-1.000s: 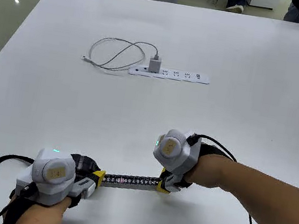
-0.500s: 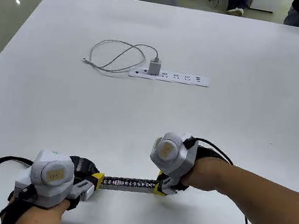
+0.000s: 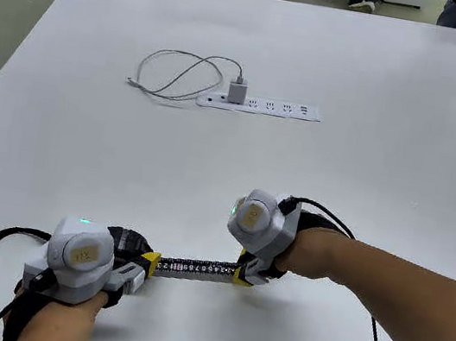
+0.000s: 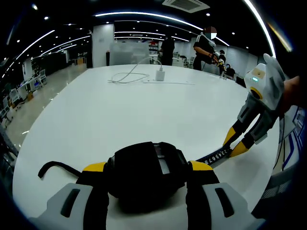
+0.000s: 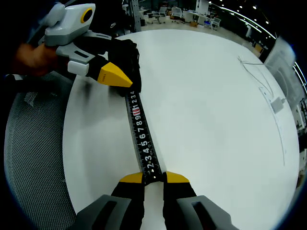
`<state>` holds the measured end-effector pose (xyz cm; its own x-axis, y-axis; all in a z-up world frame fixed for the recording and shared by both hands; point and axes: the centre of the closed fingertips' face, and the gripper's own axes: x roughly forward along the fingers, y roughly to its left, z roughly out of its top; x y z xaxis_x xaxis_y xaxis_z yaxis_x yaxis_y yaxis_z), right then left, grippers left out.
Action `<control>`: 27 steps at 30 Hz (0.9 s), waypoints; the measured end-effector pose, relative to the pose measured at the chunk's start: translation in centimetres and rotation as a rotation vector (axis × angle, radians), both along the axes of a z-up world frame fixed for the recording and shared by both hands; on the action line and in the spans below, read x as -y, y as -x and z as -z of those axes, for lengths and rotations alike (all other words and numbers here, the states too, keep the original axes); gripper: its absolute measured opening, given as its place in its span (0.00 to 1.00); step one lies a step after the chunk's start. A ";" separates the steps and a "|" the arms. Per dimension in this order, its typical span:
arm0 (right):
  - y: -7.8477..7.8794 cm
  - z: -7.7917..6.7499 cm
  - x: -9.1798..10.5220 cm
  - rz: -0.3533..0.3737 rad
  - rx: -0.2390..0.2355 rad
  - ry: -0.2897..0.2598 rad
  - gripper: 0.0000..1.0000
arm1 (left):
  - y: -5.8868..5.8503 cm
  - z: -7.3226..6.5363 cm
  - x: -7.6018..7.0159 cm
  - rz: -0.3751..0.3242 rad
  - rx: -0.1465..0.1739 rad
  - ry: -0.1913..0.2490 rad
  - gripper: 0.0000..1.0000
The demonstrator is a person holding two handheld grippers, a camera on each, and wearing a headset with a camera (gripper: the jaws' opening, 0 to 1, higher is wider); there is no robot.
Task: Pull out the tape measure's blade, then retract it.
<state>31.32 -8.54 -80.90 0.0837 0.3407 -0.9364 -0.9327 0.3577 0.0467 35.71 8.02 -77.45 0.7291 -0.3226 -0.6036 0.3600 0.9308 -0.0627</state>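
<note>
The black tape measure case (image 4: 147, 173) sits between the yellow-tipped jaws of my left gripper (image 4: 147, 167), which is shut on it near the table's front edge; in the head view the case (image 3: 129, 246) is beside my left gripper (image 3: 142, 266). A short length of numbered blade (image 3: 196, 268) runs rightwards from the case along the table. My right gripper (image 3: 238, 276) is shut on the blade's end. In the right gripper view the blade (image 5: 141, 139) stretches from my right gripper (image 5: 154, 178) up to the case (image 5: 125, 57), showing numbers up to about 14. A black wrist strap (image 3: 9, 235) trails left of the case.
A white power strip (image 3: 261, 106) with a white charger and coiled cable (image 3: 174, 74) lies mid-table, far beyond both grippers. The white table (image 3: 373, 142) stretches wide behind and to the right. The right gripper's black cable (image 3: 371, 335) hangs under the forearm.
The right gripper has moved left towards the left gripper, and the exposed blade between them has grown a little shorter. The left gripper and case stay put.
</note>
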 end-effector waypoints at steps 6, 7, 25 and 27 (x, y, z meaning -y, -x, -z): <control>0.0 0.0 -0.2 0.003 -0.006 -0.012 0.09 | 0.0 0.0 0.0 0.001 -0.002 0.001 0.61; 0.0 0.0 -0.3 0.000 -0.005 -0.012 0.09 | 0.0 0.0 0.0 0.001 -0.002 0.001 0.61; 0.0 -0.1 -0.9 -0.004 0.014 -0.035 0.09 | 0.0 -0.1 0.0 0.007 0.006 -0.004 0.61; 0.0 -0.1 -0.9 -0.005 0.015 -0.037 0.09 | 0.0 0.0 0.1 0.007 0.003 -0.011 0.61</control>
<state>31.31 -7.61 -80.82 0.0962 0.3753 -0.9219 -0.9351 0.3515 0.0456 35.71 7.96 -77.40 0.7286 -0.3211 -0.6050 0.3664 0.9290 -0.0518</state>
